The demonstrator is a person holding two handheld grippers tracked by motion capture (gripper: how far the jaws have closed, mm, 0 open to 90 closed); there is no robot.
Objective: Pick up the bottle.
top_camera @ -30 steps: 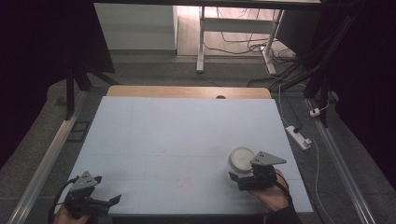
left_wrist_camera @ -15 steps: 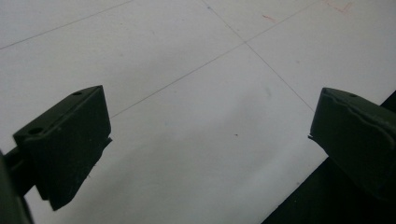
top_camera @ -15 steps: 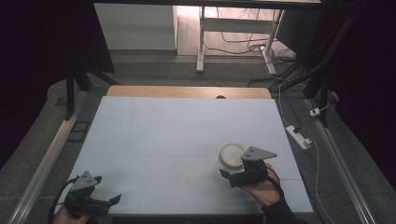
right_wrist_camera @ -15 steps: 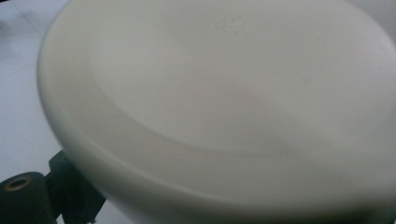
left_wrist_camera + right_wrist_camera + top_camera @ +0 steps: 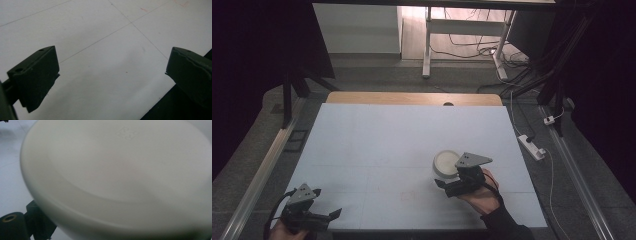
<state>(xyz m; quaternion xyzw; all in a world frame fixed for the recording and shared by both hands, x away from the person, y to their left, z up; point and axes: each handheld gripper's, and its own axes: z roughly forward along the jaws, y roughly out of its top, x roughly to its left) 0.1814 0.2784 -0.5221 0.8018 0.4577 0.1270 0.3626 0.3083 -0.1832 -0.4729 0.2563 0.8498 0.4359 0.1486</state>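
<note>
Counter (image 5: 402, 135): white surface with faint ruled lines, wooden strip along the far edge.

Bowl (image 5: 446, 164): white, round, located right of centre toward the near side of the counter. In the right gripper view the bowl (image 5: 120, 177) sits directly against the camera, blurred, with a small embossed mark on its surface.

Right gripper (image 5: 455, 184): held by the person's right hand (image 5: 479, 192), positioned just behind the bowl on its near side. Its fingers close on the bowl's near rim; one finger (image 5: 15, 225) shows at the lower left beneath the bowl. Whether the bowl rests on the counter or is lifted cannot be told.

Left gripper (image 5: 319, 217): near-left corner of the counter, well apart from the bowl. In the left gripper view its fingers (image 5: 35, 75) stand spread wide with nothing between them, over bare counter beside the near edge.

Power strip (image 5: 532, 146): on the floor right of the counter, with a cable.
</note>
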